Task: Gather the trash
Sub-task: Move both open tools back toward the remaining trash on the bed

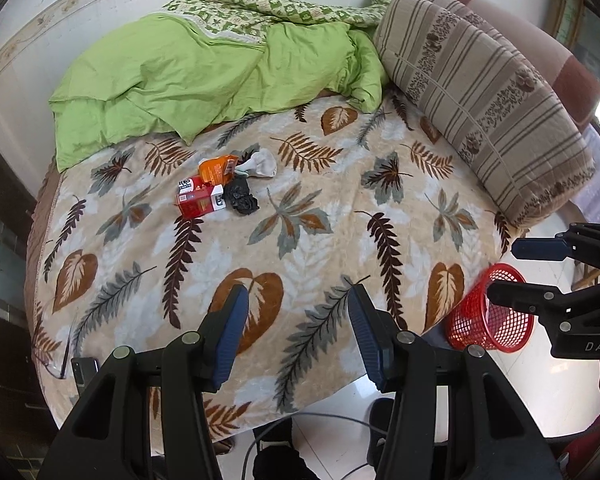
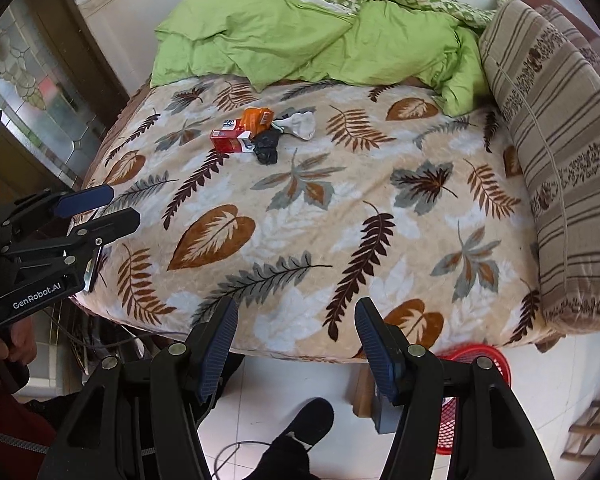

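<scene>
A small heap of trash lies on the leaf-patterned bedspread (image 1: 300, 240), far from both grippers. It holds a red carton (image 1: 200, 202), an orange wrapper (image 1: 216, 170), a crumpled white piece (image 1: 260, 164) and a crumpled black piece (image 1: 242, 198). The right wrist view shows the same carton (image 2: 230, 142), wrapper (image 2: 256, 118), white piece (image 2: 300, 124) and black piece (image 2: 266, 146). My left gripper (image 1: 298, 320) hovers open over the bed's near edge with nothing in it. To its right my right gripper (image 2: 296, 320) is also open and empty. A red mesh basket (image 1: 488, 320) stands on the floor by the bed's corner.
A green quilt (image 1: 220, 72) is bunched at the back of the bed, and striped pillows (image 1: 480, 92) lie along its right side. A dark phone-like object (image 1: 85, 368) rests on the bed's left edge. Below are white floor tiles, a cable (image 1: 320, 420) and a person's black shoe (image 2: 308, 416).
</scene>
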Action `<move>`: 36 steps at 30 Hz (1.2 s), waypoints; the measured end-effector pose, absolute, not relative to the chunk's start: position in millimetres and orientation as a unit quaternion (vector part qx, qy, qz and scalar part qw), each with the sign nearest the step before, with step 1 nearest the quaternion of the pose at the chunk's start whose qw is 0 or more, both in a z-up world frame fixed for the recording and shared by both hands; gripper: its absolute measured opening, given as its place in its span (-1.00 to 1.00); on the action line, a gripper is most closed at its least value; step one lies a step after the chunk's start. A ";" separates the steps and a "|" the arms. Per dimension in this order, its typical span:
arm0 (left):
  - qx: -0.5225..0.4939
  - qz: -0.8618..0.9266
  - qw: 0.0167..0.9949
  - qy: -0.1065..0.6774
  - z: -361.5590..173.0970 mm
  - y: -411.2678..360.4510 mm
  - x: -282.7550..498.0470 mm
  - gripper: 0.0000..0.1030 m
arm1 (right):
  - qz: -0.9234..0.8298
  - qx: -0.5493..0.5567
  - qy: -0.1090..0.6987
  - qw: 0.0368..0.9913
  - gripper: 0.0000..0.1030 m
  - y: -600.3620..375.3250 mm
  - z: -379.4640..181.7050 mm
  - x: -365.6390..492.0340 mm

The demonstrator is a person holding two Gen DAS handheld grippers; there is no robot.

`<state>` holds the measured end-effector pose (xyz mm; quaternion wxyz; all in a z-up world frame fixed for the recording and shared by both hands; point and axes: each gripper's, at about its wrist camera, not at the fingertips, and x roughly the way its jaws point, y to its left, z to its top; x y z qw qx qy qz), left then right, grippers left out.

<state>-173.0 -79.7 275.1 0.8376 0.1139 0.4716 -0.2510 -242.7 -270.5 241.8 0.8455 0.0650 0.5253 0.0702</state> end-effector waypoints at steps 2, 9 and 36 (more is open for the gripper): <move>0.108 -0.247 0.839 0.473 276.4 -80.3 -171.9 -0.02 | 0.073 0.064 0.526 0.845 0.25 -272.3 242.1 -241.5; 0.111 -0.236 0.838 0.480 276.2 -73.3 -164.9 -0.02 | 0.083 0.073 0.526 0.843 0.25 -266.9 241.5 -232.2; 0.120 -0.227 0.828 0.499 252.8 -0.5 -64.5 0.06 | 0.059 0.090 0.549 0.829 0.25 -194.7 243.0 -152.5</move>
